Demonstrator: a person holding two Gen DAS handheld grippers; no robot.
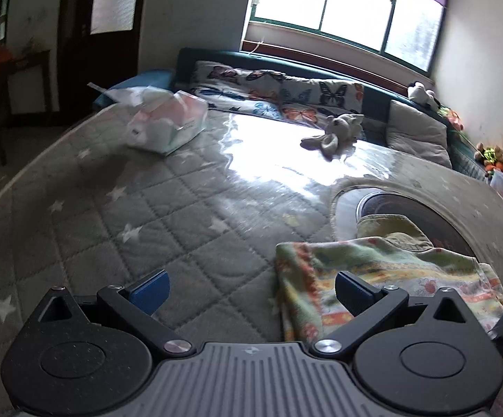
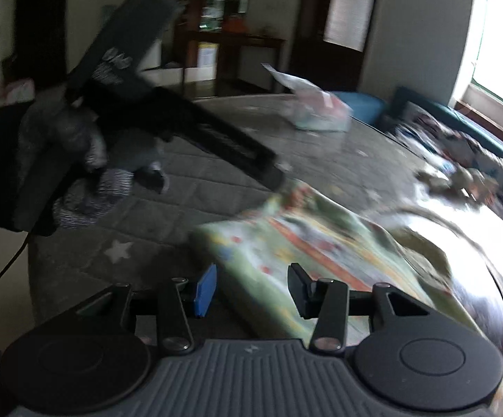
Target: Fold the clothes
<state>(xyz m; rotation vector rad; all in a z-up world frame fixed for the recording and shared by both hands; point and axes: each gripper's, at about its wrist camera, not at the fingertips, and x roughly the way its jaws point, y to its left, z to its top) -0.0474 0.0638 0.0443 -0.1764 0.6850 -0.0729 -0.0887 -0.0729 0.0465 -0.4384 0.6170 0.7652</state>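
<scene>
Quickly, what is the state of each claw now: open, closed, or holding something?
Left claw: open, holding nothing, beside the patterned cloth.
Right claw: open, holding nothing, cloth edge between its fingers.

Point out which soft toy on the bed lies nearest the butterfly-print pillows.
The pale grey floppy-eared plush bunny, lying on the shiny mattress cover just before the butterfly-print pillows. The white plush and the orange-green toys sit along the wall.
</scene>
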